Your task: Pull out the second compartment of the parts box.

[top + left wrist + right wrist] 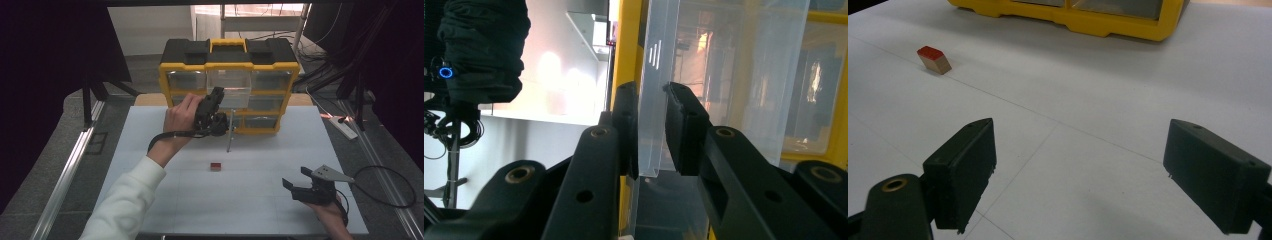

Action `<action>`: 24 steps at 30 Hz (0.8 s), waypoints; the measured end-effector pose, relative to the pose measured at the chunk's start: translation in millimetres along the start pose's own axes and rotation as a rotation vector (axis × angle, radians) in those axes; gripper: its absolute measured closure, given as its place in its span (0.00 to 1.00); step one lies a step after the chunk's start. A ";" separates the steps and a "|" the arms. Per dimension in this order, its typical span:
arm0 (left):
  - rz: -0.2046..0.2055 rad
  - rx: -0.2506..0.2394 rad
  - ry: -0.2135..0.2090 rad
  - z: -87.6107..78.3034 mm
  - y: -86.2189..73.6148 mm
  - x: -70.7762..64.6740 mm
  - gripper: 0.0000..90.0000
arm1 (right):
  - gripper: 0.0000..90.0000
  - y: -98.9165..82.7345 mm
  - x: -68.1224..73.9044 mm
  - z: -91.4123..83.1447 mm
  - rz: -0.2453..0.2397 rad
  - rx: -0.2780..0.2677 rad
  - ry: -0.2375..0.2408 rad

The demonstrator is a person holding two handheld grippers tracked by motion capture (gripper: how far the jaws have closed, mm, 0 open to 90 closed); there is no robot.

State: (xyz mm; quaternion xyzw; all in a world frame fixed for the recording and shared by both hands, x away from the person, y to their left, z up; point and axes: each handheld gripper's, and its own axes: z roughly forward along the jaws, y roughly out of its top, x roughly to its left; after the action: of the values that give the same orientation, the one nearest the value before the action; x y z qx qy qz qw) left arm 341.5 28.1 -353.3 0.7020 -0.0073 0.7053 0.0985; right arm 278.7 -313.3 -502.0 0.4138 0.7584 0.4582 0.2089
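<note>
A yellow and black organiser [229, 62] with clear drawers stands at the far edge of the white table. Its top middle clear drawer [231, 86] sticks out towards me. My left gripper [216, 98] is raised at that drawer, and in the left gripper view its jaws [651, 95] are shut on the drawer's clear wall [653, 75], one pad on each side. A small wooden block with a red top [215, 166] lies alone mid-table, also seen as the block [934, 59] in the right gripper view. My right gripper [296, 177] rests low at the near right, open and holding nothing [1078, 175].
The white board [260, 200] covers the table, and its near edge runs by my right hand. A power strip [345, 127] and cables lie on the floor to the right. A metal rail [65, 175] runs along the left side.
</note>
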 end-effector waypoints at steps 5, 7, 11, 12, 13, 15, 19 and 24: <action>0.009 -0.004 0.002 -2.0 0.2 0.1 0.85 | 0.16 0.0 0.0 -0.1 0.000 0.000 0.000; 0.008 -0.005 0.003 -2.4 -0.2 0.0 0.85 | 0.16 0.0 0.1 0.0 0.000 0.000 0.000; 0.010 -0.006 0.004 -3.4 -0.2 -0.7 0.85 | 0.16 0.0 0.3 0.0 -0.003 0.000 0.000; 0.009 -0.007 0.004 -3.5 -0.2 -0.7 0.85 | 0.16 0.0 0.3 0.0 -0.002 -0.001 -0.001; 0.008 -0.008 0.004 -3.7 -0.3 -0.7 0.85 | 0.16 0.0 0.2 0.0 -0.001 -0.001 -0.001; 0.007 -0.009 0.004 -4.2 -0.4 -0.4 0.85 | 0.16 0.0 0.2 0.1 -0.001 0.000 -0.001; 0.007 -0.010 0.004 -4.7 -0.2 -0.4 0.85 | 0.16 0.0 0.3 0.2 -0.002 0.000 -0.001; 0.008 -0.013 0.005 -5.8 0.3 -0.2 0.85 | 0.16 0.0 0.3 0.1 -0.002 0.000 -0.002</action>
State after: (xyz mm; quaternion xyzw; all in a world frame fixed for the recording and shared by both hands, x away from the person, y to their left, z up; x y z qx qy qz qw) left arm 335.7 28.7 -353.6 0.6995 -0.0146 0.7074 0.1002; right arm 278.6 -313.1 -502.1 0.4135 0.7586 0.4577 0.2101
